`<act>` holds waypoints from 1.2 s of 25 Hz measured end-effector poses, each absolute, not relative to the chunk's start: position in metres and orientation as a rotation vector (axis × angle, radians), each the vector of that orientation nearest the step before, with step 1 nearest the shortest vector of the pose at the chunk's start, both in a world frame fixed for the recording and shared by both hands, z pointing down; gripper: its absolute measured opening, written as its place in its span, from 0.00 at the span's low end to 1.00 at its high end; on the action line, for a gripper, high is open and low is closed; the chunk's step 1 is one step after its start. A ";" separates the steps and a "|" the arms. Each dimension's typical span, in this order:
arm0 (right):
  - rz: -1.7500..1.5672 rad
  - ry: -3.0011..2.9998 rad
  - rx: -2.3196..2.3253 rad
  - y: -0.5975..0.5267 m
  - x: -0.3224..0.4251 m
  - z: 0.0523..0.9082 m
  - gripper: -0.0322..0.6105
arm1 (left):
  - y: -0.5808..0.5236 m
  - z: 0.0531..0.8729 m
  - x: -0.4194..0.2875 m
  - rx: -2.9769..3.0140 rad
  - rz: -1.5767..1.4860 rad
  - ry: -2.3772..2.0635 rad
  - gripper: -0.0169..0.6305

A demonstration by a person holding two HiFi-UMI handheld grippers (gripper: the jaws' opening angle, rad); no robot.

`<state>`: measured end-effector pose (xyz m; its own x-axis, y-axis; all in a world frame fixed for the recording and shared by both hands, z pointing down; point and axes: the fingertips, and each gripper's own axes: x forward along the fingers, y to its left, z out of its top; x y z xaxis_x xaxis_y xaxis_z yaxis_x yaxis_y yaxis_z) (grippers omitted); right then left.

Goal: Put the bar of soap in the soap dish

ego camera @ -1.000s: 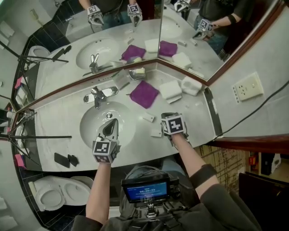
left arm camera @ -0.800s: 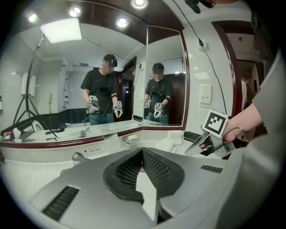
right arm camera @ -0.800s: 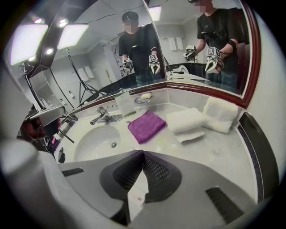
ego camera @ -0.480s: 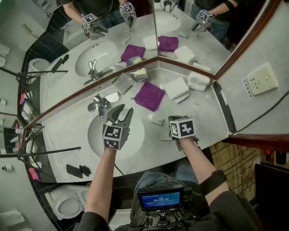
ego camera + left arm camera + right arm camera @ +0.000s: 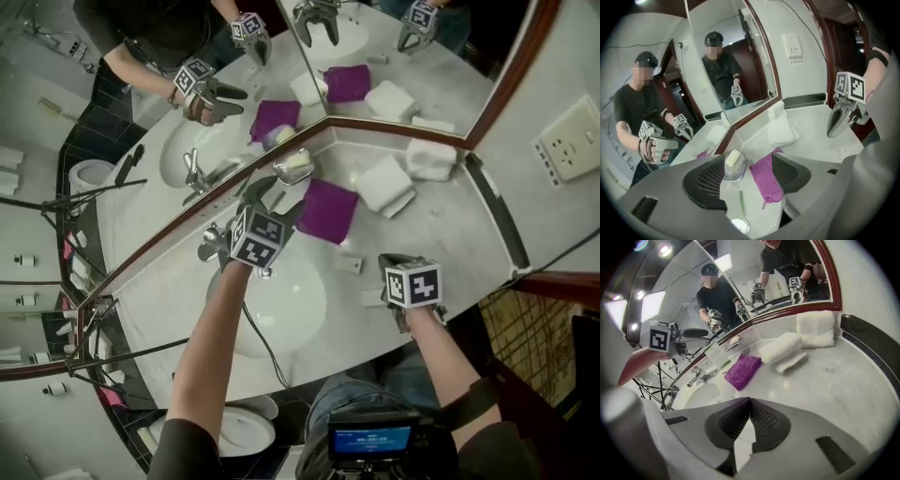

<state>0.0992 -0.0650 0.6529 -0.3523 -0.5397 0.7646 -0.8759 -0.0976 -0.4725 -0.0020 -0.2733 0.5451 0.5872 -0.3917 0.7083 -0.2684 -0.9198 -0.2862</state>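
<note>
Left claw (image 5: 749,163) released, jaws just opening, empty; soap dish (image 5: 733,172) holding bar of soap (image 5: 732,159) dead ahead. Right claw (image 5: 750,405) clenched, farther off.

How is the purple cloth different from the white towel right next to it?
The purple cloth is purple and lies flat and thin; the white towel is white and folded up thick. The purple cloth lies nearer the soap dish; the white towel lies farther from it. Both are cloths resting on the counter.
</note>
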 end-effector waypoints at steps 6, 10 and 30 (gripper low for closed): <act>1.469 -1.894 1.620 -0.063 0.108 0.656 0.07 | -0.312 0.578 0.024 -2.401 -1.384 0.277 0.50; 1.471 -1.933 1.662 -0.067 0.112 0.648 0.07 | -0.332 0.598 0.030 -2.295 -1.493 0.091 0.49; 1.440 -1.944 1.722 -0.064 0.139 0.650 0.07 | -0.352 0.645 0.033 -2.283 -1.749 -0.011 0.22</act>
<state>0.1392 -0.0637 0.6501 -0.3173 -0.6706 0.6706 -0.8369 -0.1345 -0.5305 0.0325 -0.3516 0.6451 0.2729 -0.1537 0.9497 0.1656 -0.9649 -0.2038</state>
